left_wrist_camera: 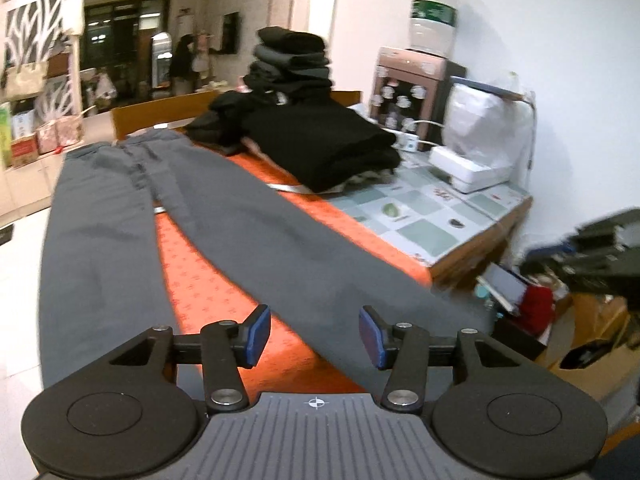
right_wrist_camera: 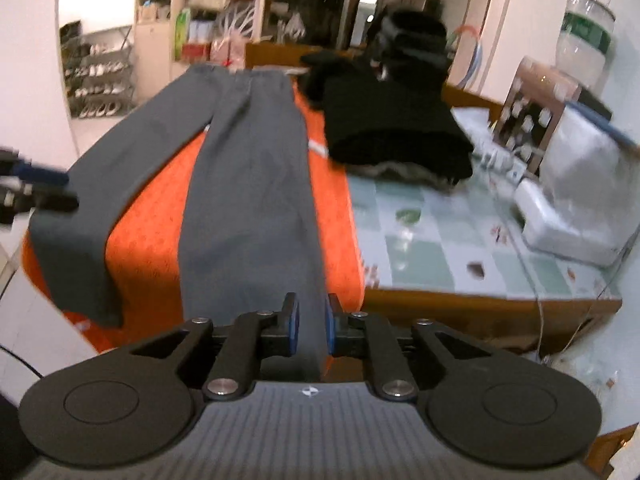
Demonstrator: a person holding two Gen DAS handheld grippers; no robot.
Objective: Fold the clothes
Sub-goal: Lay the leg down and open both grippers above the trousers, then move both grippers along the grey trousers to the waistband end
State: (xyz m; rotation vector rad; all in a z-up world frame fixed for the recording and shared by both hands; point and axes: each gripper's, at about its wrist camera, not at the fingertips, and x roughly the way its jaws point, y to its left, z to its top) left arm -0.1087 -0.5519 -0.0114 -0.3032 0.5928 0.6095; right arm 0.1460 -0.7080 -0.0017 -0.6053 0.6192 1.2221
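Note:
Grey trousers [left_wrist_camera: 240, 216] lie spread flat on an orange cloth [left_wrist_camera: 192, 280], waistband at the far end and both legs running toward me. My left gripper [left_wrist_camera: 314, 336] hovers open over the near end of one leg, blue pads wide apart with nothing gripped. In the right wrist view the trousers [right_wrist_camera: 248, 184] fill the middle. My right gripper [right_wrist_camera: 312, 328] stands at the hem of the right leg, jaws a narrow gap apart with grey cloth lying between them, not pinched. The left gripper [right_wrist_camera: 52, 188] shows blurred at the left edge, by the other leg's end.
Folded black clothes [left_wrist_camera: 320, 148] and a taller dark pile [left_wrist_camera: 292, 64] sit behind the trousers. A green-checked table cover [left_wrist_camera: 420, 216] carries a white box [left_wrist_camera: 464, 168] and a plastic bag [left_wrist_camera: 484, 120]. A water dispenser [left_wrist_camera: 432, 12] stands by the wall. Clutter lies below the table's right edge.

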